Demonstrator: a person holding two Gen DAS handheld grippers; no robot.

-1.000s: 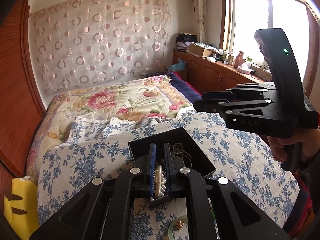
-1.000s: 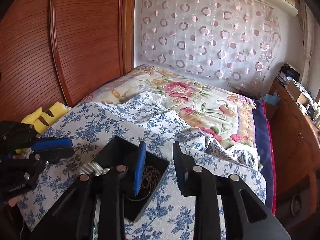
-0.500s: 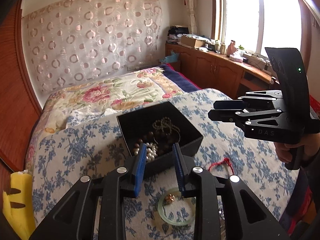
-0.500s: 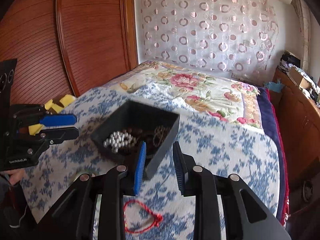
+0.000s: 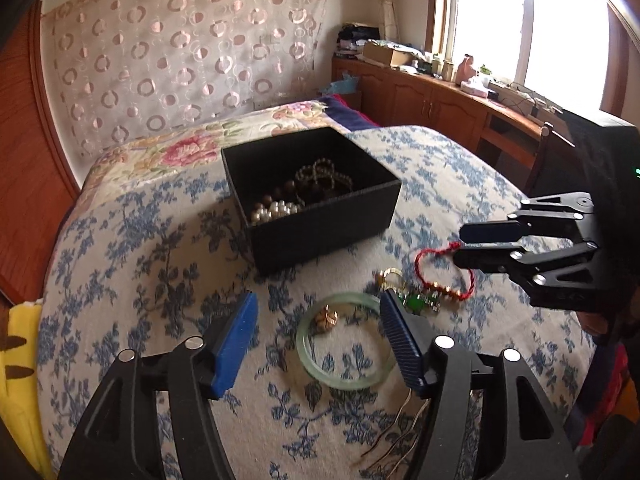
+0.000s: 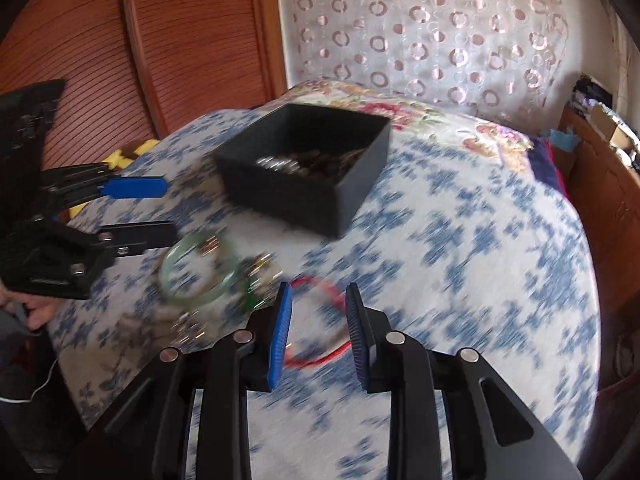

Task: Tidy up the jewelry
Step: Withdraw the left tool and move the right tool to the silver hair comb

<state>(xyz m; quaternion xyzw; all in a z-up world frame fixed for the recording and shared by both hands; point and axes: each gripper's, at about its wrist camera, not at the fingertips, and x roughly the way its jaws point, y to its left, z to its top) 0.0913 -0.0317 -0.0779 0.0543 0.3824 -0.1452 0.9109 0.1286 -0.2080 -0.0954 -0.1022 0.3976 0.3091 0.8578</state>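
A black box (image 5: 320, 236) (image 6: 296, 196) sits on the blue-flowered bedspread (image 5: 160, 264) and holds a pearl bracelet (image 5: 275, 211) and dark bead strands (image 5: 322, 179). In front of it lie a pale green bangle (image 5: 342, 376) (image 6: 176, 276) with a small gold piece (image 5: 326, 319) inside it, a green-stone ornament (image 5: 420, 301) and a red cord bracelet (image 5: 442, 276) (image 6: 320, 356). My left gripper (image 5: 320, 305) (image 6: 158, 211) hovers over the bangle, its jaws opening and gripping nothing. My right gripper (image 6: 318, 293) (image 5: 466, 242) hangs over the red cord, its jaws apart and empty.
A thin pale chain (image 5: 400, 432) lies at the bedspread's near edge. A yellow cushion (image 5: 20, 360) is at the left beside a wooden wardrobe (image 6: 180, 48). A flowered quilt (image 5: 192, 148) lies behind the box, and a cluttered wooden cabinet (image 5: 440, 96) runs under the window.
The left gripper, shut on the pearl bracelet a second ago, has let it go into the box and spread its jaws. Both grippers have sunk toward the jewelry in front of the box.
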